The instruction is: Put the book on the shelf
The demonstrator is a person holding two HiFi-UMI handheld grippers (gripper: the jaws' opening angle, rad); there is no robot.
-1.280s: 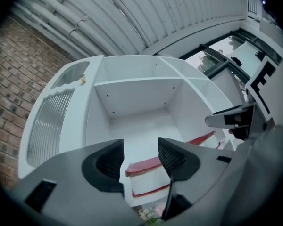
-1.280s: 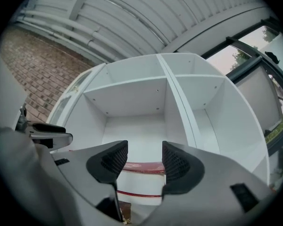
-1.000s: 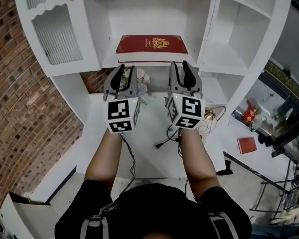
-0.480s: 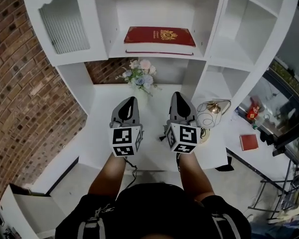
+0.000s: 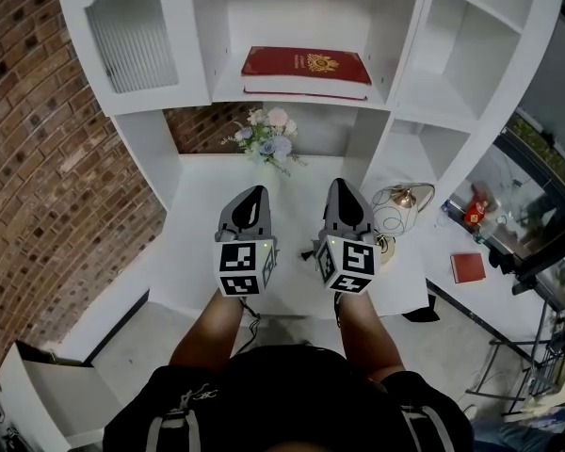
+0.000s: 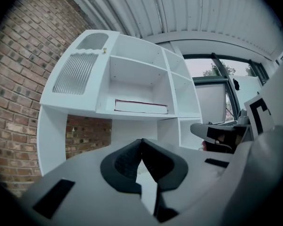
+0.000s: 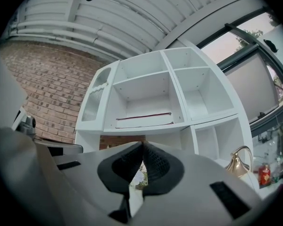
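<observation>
The red book (image 5: 306,67) with a gold crest lies flat in the middle compartment of the white shelf unit (image 5: 395,111). In the gripper views the book (image 6: 140,106) (image 7: 144,119) shows as a pale page edge under a red cover. My left gripper (image 5: 257,194) and right gripper (image 5: 343,186) hover side by side over the white desk (image 5: 198,252), well below and in front of the book. Both are shut with nothing between the jaws, tips touching (image 6: 141,141) (image 7: 142,144).
A small bunch of flowers (image 5: 268,137) stands at the back of the desk under the shelf. A round gold-framed lamp (image 5: 395,213) sits at the desk's right. Brick wall (image 5: 47,158) lies to the left. A red booklet (image 5: 467,267) rests on a far right surface.
Both grippers have drawn back from the shelf and sunk toward the desk, and their jaws have shut. The book stays on the shelf.
</observation>
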